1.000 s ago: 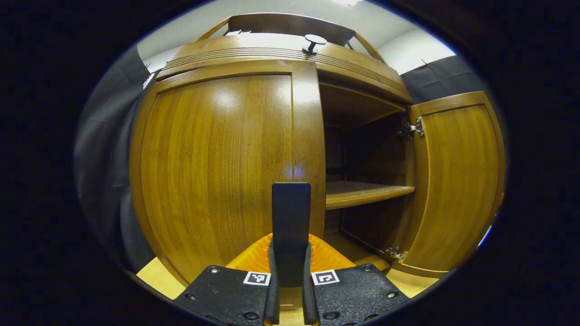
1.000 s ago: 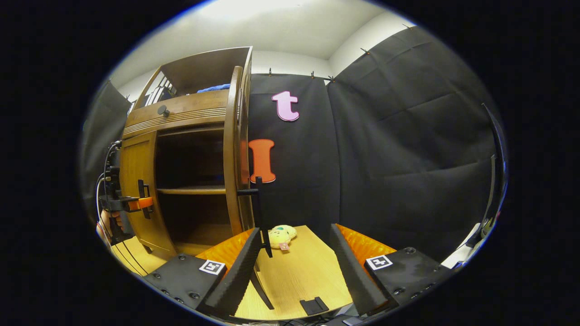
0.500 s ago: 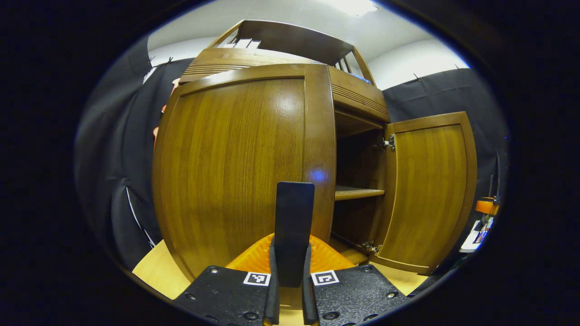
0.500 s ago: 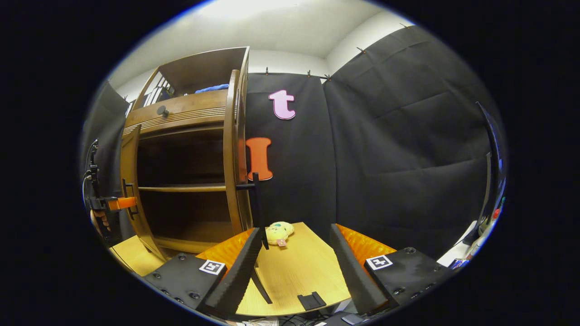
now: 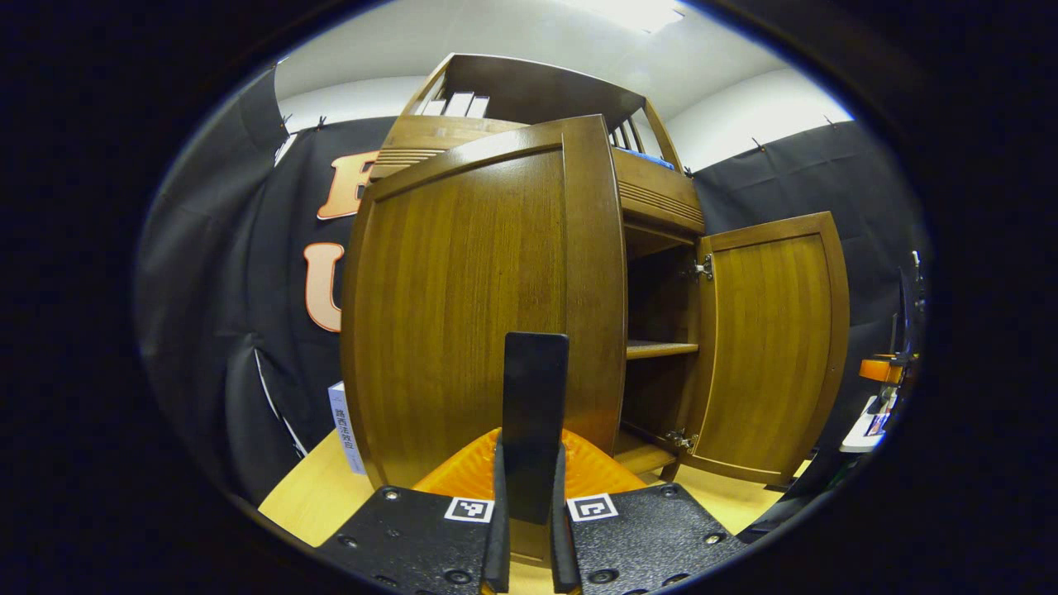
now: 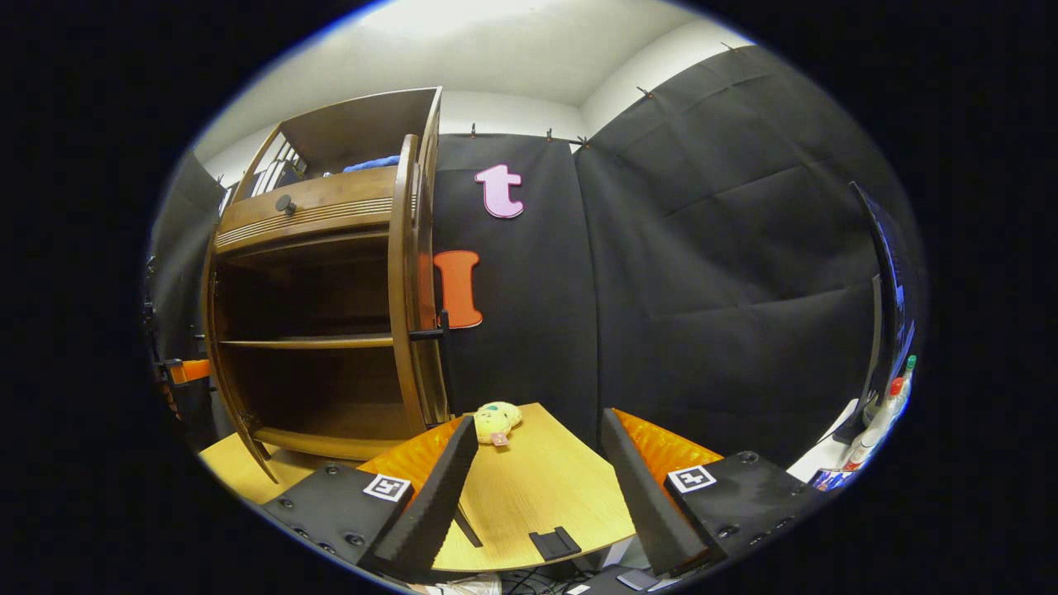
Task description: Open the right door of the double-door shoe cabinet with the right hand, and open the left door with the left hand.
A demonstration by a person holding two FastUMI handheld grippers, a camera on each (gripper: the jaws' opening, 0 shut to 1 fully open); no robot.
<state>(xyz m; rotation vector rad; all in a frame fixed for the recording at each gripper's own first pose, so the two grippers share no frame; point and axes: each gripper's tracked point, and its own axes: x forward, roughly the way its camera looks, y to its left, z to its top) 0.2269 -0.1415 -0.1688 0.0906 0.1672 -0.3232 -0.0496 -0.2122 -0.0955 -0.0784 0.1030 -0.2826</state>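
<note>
The brown wooden shoe cabinet's left door (image 5: pixel 479 306) stands swung out, its front face close before the left gripper view. My left gripper (image 5: pixel 529 463) is shut on that door's flat black handle (image 5: pixel 535 388). The right door (image 5: pixel 764 347) stands wide open, showing its inner face and hinges. In the right gripper view the cabinet's inside and shelf (image 6: pixel 306 340) lie open, and the right door (image 6: pixel 405 281) is seen edge-on with its black handle (image 6: pixel 428 334). My right gripper (image 6: pixel 540 426) is open and holds nothing, off to the right of that door. The left gripper's orange part (image 6: pixel 183 370) peeks in at the far left.
A yellow plush toy (image 6: pixel 493 417) lies on the light wooden table (image 6: pixel 529 504) near the right door's foot. A small black bracket (image 6: pixel 554 543) sits at the table's front edge. A white box (image 5: pixel 343 426) leans beside the cabinet's left side. A bottle (image 6: pixel 880 413) stands far right.
The left door has swung far outward with my left gripper on its handle, uncovering the whole cabinet inside. The right gripper has drifted slightly right, staying open.
</note>
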